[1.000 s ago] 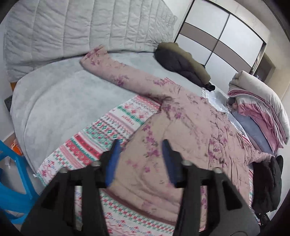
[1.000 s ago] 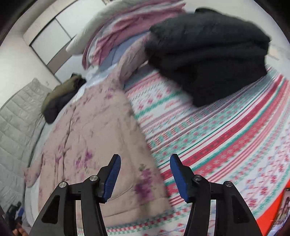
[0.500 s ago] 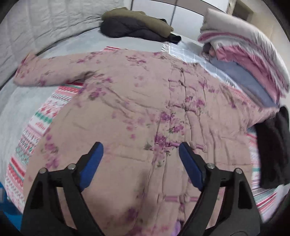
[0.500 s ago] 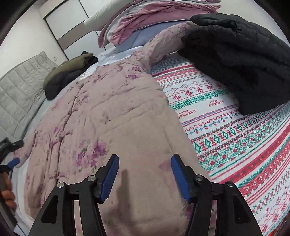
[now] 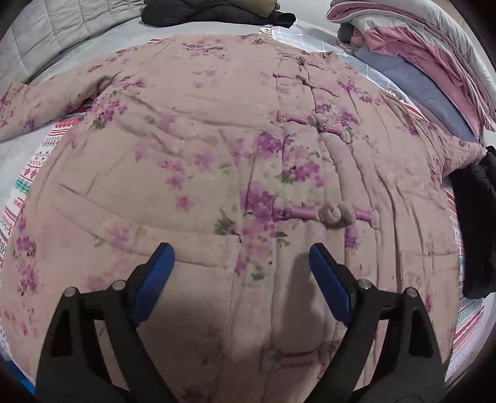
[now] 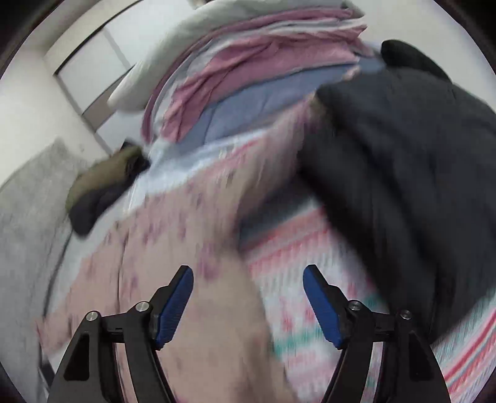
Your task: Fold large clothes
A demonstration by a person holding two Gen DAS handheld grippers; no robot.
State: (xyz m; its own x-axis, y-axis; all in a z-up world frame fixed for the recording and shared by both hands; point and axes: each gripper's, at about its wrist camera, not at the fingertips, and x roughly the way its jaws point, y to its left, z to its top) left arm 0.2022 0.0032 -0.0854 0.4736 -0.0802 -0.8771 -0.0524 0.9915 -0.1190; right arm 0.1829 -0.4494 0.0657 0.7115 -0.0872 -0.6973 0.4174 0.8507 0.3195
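A large pink padded coat with purple flowers [image 5: 217, 148] lies spread flat on the bed, front up, knot buttons down its middle. My left gripper [image 5: 240, 266] is open and empty, low over the coat's lower front. In the blurred right wrist view the coat [image 6: 173, 248] lies at the left, its right sleeve [image 6: 266, 155] running up toward a black jacket. My right gripper [image 6: 248, 290] is open and empty over the coat's right edge.
A patterned red, green and white blanket [image 6: 310, 279] lies under the coat. A black jacket [image 6: 403, 155] sits at the right. Stacked quilts [image 5: 418, 46] lie at the back right. A dark and olive garment [image 5: 217, 12] lies at the back.
My left gripper has moved closer over the coat's front and opened wide. My right gripper has swung right, toward the coat's right edge and the black jacket, opening wider; its view is blurred.
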